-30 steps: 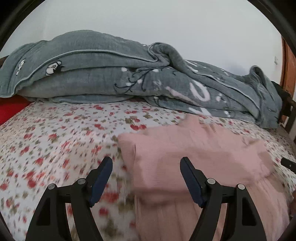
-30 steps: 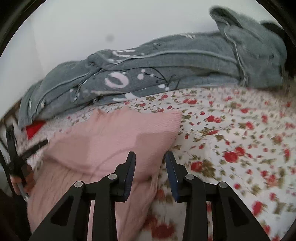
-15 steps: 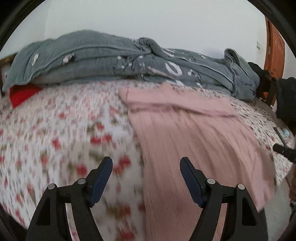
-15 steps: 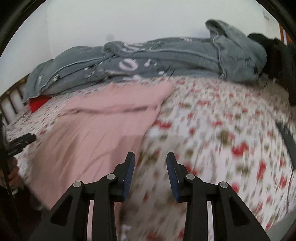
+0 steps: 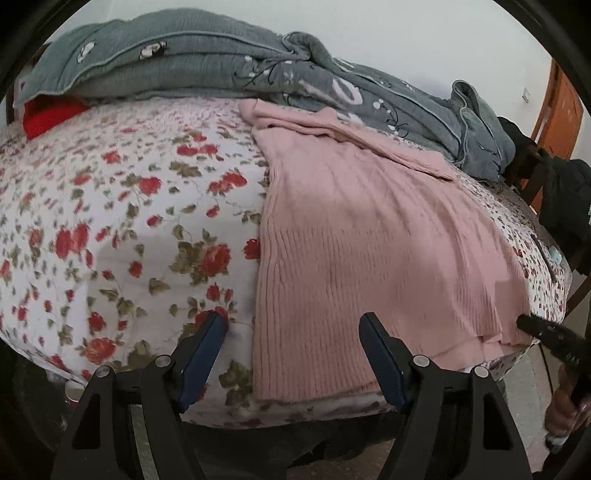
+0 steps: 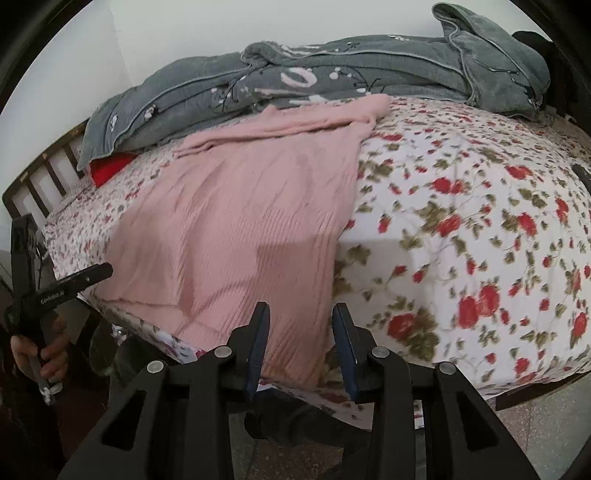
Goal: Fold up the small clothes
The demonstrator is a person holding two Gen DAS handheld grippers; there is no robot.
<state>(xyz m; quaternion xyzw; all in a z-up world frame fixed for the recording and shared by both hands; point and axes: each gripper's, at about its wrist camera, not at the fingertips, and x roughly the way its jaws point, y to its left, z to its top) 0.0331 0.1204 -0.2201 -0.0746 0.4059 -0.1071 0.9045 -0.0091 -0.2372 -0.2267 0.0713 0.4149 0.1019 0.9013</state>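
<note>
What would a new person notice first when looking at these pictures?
First, the pink knitted garment lying spread out on the floral bedsheet, its lower hem at the near edge of the bed. Behind it, a grey blanket is piled along the wall side. Both grippers are open above that hem: the left gripper over one corner, the right gripper over the other.

pink sweater (image 5: 362,236) flat on floral bedsheet (image 5: 129,221) | left hand-held gripper (image 5: 291,354) closing, empty

White wall (image 5: 406,33), floral-sheeted bed (image 5: 110,221), orange door (image 5: 557,110), grey blanket (image 6: 369,70).
</note>
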